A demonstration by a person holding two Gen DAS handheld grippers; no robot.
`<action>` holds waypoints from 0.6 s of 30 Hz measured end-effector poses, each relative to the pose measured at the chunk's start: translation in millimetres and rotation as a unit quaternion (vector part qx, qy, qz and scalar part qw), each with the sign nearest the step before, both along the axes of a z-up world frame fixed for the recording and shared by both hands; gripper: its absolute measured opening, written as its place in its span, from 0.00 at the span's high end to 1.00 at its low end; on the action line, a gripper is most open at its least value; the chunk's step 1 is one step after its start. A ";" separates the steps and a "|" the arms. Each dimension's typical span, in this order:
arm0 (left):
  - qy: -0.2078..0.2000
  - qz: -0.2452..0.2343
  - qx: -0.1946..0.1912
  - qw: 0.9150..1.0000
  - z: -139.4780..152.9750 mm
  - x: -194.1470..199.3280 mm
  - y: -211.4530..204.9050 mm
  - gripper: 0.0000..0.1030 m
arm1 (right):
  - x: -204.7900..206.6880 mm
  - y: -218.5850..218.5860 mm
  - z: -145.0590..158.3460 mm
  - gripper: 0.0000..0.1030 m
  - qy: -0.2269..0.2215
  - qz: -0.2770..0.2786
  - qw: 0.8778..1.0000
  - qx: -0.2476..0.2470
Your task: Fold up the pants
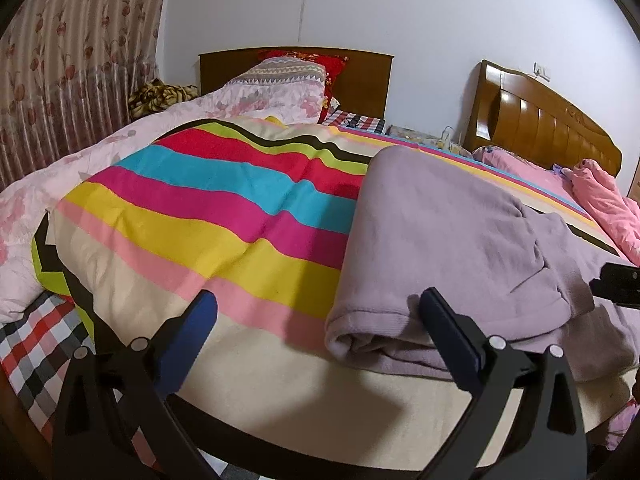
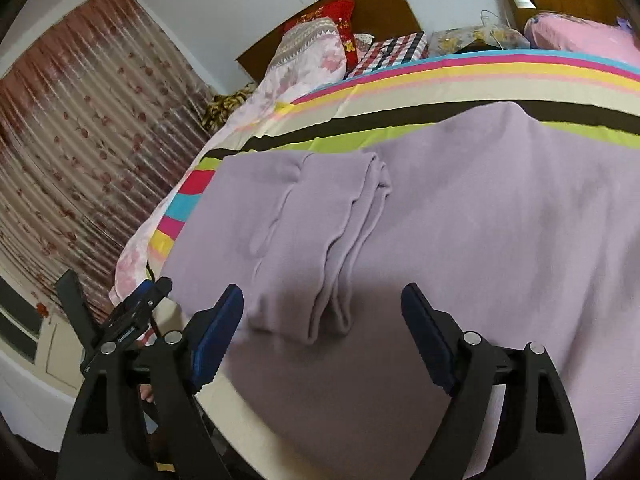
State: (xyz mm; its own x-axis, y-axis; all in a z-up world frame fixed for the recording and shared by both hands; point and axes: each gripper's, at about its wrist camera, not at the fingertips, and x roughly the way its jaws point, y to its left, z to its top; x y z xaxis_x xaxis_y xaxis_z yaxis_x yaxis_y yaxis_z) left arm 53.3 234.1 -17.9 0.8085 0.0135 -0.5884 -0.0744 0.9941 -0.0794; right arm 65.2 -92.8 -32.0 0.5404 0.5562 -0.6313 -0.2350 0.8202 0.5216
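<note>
The lilac pants (image 1: 452,248) lie partly folded on the striped blanket (image 1: 224,208) on the bed. In the left wrist view their rolled near-left corner lies just ahead of my open left gripper (image 1: 320,308), which holds nothing. In the right wrist view the pants (image 2: 460,220) fill the frame, with the leg ends (image 2: 320,240) folded over on top. My right gripper (image 2: 322,300) is open and empty, hovering just before those leg cuffs. The left gripper (image 2: 140,304) shows at the pants' left edge.
A pink floral quilt (image 1: 52,200) lies at the left, pillows (image 1: 288,76) and a wooden headboard (image 1: 360,76) at the back. A second bed with pink bedding (image 1: 592,192) is at the right. Curtains (image 1: 72,80) hang at the left. The bed's edge is near.
</note>
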 end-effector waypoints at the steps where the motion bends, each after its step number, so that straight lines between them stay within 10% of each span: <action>1: 0.000 0.000 -0.003 1.000 -0.4 -0.4 -0.2 0.02 | 4.8 1.8 -3.1 0.28 0.008 0.005 1.000 0.003; 9: -0.010 -0.005 0.004 1.000 2.6 -3.7 -0.5 0.02 | 25.7 29.2 -9.3 0.48 0.067 0.077 0.995 0.007; 12: -0.015 -0.006 0.001 1.000 4.9 -5.7 0.8 0.02 | 28.1 21.8 -11.8 0.82 0.064 0.065 0.996 0.023; 18: -0.027 -0.033 0.020 0.999 17.5 -23.8 -8.5 0.02 | 36.0 31.0 50.2 0.87 -0.021 0.070 0.994 0.078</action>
